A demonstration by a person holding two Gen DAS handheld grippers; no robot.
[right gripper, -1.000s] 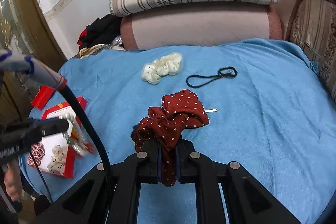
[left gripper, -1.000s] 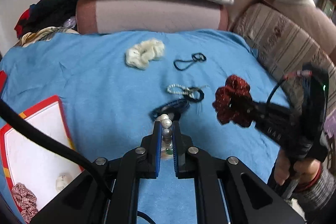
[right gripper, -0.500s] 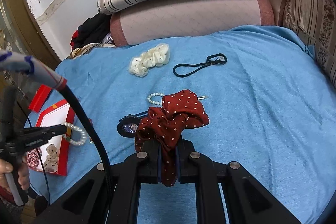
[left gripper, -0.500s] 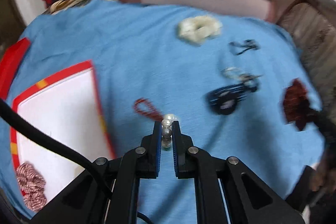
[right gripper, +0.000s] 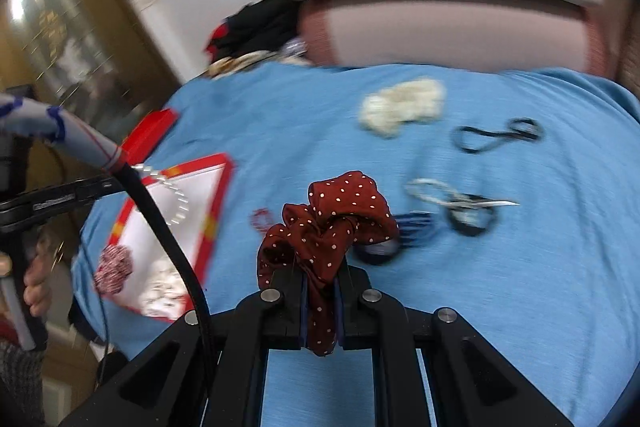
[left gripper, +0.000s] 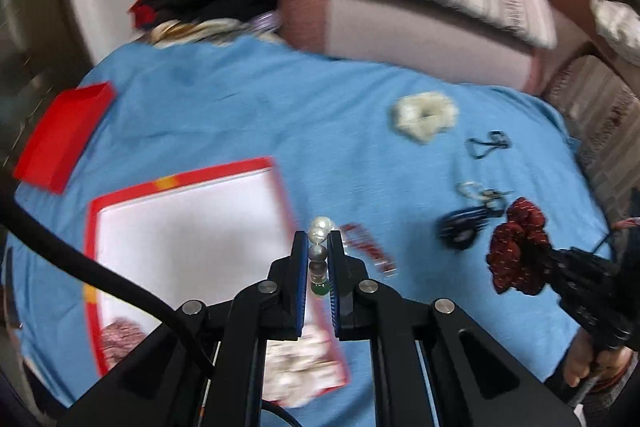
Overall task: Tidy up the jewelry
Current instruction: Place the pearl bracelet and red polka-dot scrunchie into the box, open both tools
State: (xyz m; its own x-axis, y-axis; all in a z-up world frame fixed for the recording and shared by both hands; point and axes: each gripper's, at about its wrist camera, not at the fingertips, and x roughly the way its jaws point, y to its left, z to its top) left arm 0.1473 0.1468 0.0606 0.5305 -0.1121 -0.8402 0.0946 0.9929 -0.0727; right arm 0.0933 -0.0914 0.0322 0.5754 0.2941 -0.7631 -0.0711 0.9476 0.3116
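Pearl bracelet point(left gripper: 319, 229): glossy beads, clamped in the matt black plastic left claw point(left gripper: 318, 247). Scrunchie point(right gripper: 332, 223): matt dotted maroon cloth, pinched in the right claw point(right gripper: 322, 281). Blue bedspread point(right gripper: 500, 287): soft matt cloth. Tray point(left gripper: 180, 227) beside the bracelet: smooth white, red-rimmed.

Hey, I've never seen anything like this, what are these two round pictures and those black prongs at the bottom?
Each picture comes from a camera on a hand-held gripper, looking along its jaws. A person holds one in each hand. The left gripper is shut on a pearl bracelet, near a red-edged tray. The right gripper is shut on a red dotted scrunchie. On the blue cloth lie a cream scrunchie and a black hair tie.
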